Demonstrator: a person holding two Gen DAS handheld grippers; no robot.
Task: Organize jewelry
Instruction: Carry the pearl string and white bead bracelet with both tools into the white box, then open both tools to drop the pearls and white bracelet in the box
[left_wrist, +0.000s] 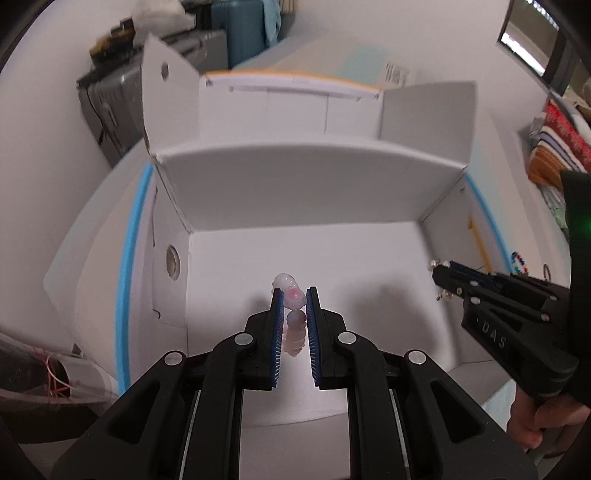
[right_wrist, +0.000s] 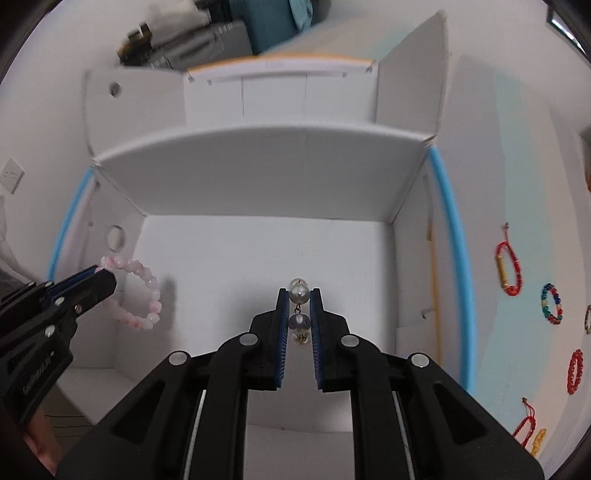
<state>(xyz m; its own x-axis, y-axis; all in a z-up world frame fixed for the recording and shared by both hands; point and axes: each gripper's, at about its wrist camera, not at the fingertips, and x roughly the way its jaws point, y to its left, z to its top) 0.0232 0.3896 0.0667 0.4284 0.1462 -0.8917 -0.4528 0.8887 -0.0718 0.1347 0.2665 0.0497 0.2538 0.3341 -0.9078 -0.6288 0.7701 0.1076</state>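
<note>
My left gripper (left_wrist: 295, 295) is shut on a pink bead bracelet (left_wrist: 293, 317) and holds it above the floor of an open white cardboard box (left_wrist: 306, 177). In the right wrist view the left gripper (right_wrist: 103, 275) is at the left with the pink bracelet (right_wrist: 142, 295) hanging from it as a loop. My right gripper (right_wrist: 299, 293) is shut on a pearl bracelet (right_wrist: 299, 295) over the same box (right_wrist: 258, 162). In the left wrist view the right gripper (left_wrist: 441, 273) is at the box's right wall with pearls (left_wrist: 432, 264) at its tip.
Several bracelets lie on the pale surface right of the box: a red cord one (right_wrist: 508, 271), a multicoloured bead one (right_wrist: 552, 302), a red bead one (right_wrist: 574, 371), a red and yellow cord one (right_wrist: 528, 430). Box flaps stand up. Suitcases (left_wrist: 236, 33) stand behind.
</note>
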